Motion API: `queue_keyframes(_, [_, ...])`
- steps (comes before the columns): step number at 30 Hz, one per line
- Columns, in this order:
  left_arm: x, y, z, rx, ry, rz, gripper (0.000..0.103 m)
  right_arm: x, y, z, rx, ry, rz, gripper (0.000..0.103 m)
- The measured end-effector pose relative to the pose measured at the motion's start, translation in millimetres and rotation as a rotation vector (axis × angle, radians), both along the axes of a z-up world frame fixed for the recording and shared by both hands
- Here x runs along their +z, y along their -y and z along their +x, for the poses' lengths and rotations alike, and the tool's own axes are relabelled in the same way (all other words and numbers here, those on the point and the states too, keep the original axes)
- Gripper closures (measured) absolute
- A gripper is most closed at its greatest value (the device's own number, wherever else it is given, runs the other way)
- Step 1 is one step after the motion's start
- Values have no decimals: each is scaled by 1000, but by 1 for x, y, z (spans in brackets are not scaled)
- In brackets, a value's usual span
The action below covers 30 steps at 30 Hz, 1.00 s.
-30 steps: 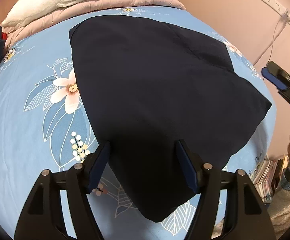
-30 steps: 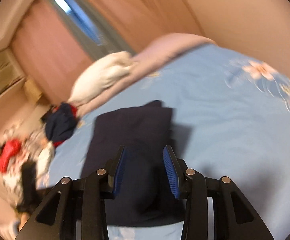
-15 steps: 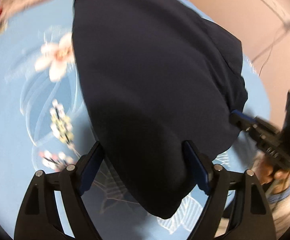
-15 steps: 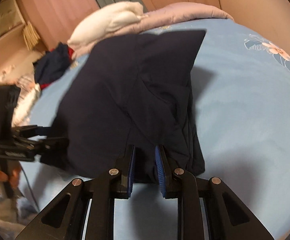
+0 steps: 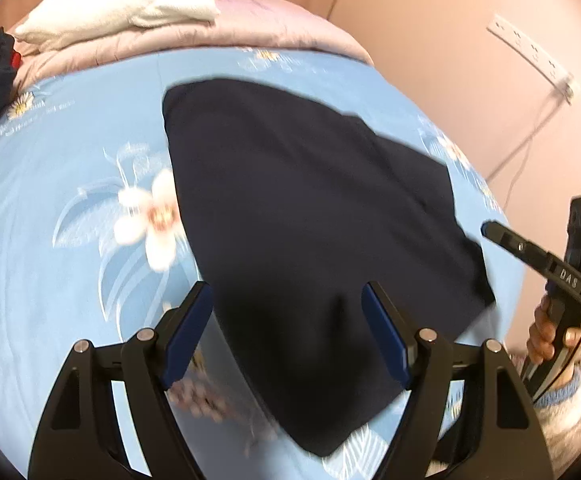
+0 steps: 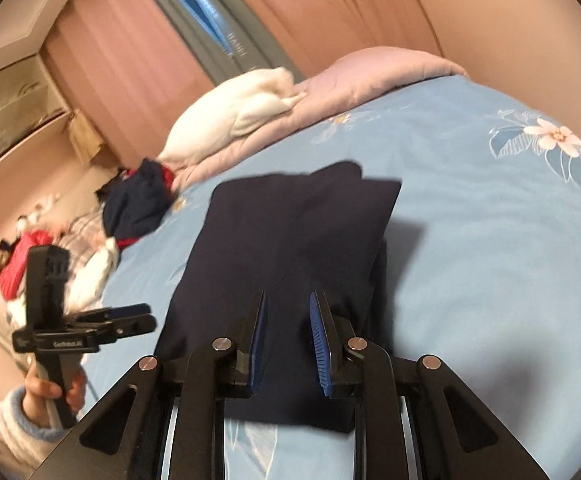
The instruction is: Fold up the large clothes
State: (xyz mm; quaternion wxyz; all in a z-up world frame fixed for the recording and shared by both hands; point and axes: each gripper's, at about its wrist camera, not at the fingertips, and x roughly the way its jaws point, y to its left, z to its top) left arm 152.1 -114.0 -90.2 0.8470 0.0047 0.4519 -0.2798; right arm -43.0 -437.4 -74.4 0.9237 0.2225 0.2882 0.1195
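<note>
Left wrist view: the left gripper (image 5: 286, 334) is standing with its blue-padded jaws spread wide and gripping nothing, and the near corner of the dark navy garment (image 5: 310, 216) is lying between and below them. The garment is lying folded on the blue floral bedsheet (image 5: 50, 240), running diagonally away from the camera, with its near tip pointing toward the bed edge. To the right, the right gripper (image 5: 490, 230) is hovering just off the garment's right corner, apart from the cloth, held in the person's right hand (image 5: 550, 332).

Right wrist view: the right gripper (image 6: 288, 338) is sitting with a moderate gap between its ridged blue pads, released and holding nothing, above the near edge of the garment (image 6: 290, 232). The cloth is showing a stepped upper layer at its far end. At the left, the left gripper (image 6: 130, 318) is reaching toward the garment's left edge without touching it, carried by the left hand (image 6: 54, 394).

Beyond the garment, a white pillow (image 6: 234, 112) is resting on a folded pink quilt (image 6: 370, 76) at the head of the bed. A heap of dark and red clothes (image 6: 138, 200) is lying at the bed's far left edge. Pink curtains (image 6: 130, 64) are hanging behind.
</note>
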Motion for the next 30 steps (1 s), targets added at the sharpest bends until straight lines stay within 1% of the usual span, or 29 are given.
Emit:
queue_keyframes(2, [4, 5, 19, 18, 2, -11, 36, 4, 1, 14, -29, -5, -7, 80])
queue_keyframes(5, [8, 16, 48, 54, 22, -20, 42, 9, -1, 39, -62, -11, 1, 80])
queue_keyframes(6, [4, 22, 58, 64, 27, -19, 46, 8, -5, 44, -67, -12, 2, 80])
queue_keyframes(7, [1, 25, 70, 82, 23, -22, 53, 7, -5, 53, -73, -17, 8, 80])
queue_keyframes(8, [-2, 27, 78, 92, 14, -28, 55, 4, -6, 61, -73, -26, 15, 80])
queue_keyframes(9, [-6, 28, 88, 108, 9, -33, 55, 1, -6, 72, -76, -39, 17, 80])
queue_keyframes(11, [-17, 33, 111, 141, -4, -8, 55, -9, -6, 84, -94, -75, 4, 80])
queue_keyframes(12, [-22, 32, 118, 150, -22, -8, 55, -18, -6, 94, -106, -109, -5, 80])
queue_keyframes(14, [-33, 34, 127, 149, -49, -7, 55, -35, 1, 106, -121, -173, 5, 80])
queue_keyframes(15, [-38, 37, 131, 141, -60, 4, 55, -47, 4, 112, -122, -215, 18, 80])
queue_keyframes(16, [-43, 41, 134, 130, -67, 20, 55, -52, 5, 114, -122, -236, 28, 80])
queue_keyframes(18, [-50, 50, 135, 106, -70, 68, 55, -68, 12, 114, -128, -262, 79, 80])
queue_keyframes(20, [-50, 54, 134, 97, -58, 95, 55, -72, 18, 113, -126, -259, 118, 80])
queue_keyframes(21, [-50, 53, 135, 97, -56, 98, 55, -74, 20, 110, -126, -260, 140, 80])
queue_keyframes(23, [-44, 50, 130, 101, -49, 100, 55, -72, 22, 107, -129, -259, 154, 80])
queue_keyframes(26, [-31, 37, 110, 98, -44, 71, 53, -59, 20, 95, -146, -228, 129, 80])
queue_keyframes(28, [-25, 29, 89, 91, -31, 77, 52, -44, 15, 80, -134, -163, 109, 80])
queue_keyframes(29, [-25, 27, 82, 87, -27, 80, 52, -38, 15, 74, -124, -142, 101, 79])
queue_keyframes(30, [-23, 22, 66, 76, -21, 76, 52, -29, 11, 62, -117, -114, 84, 77])
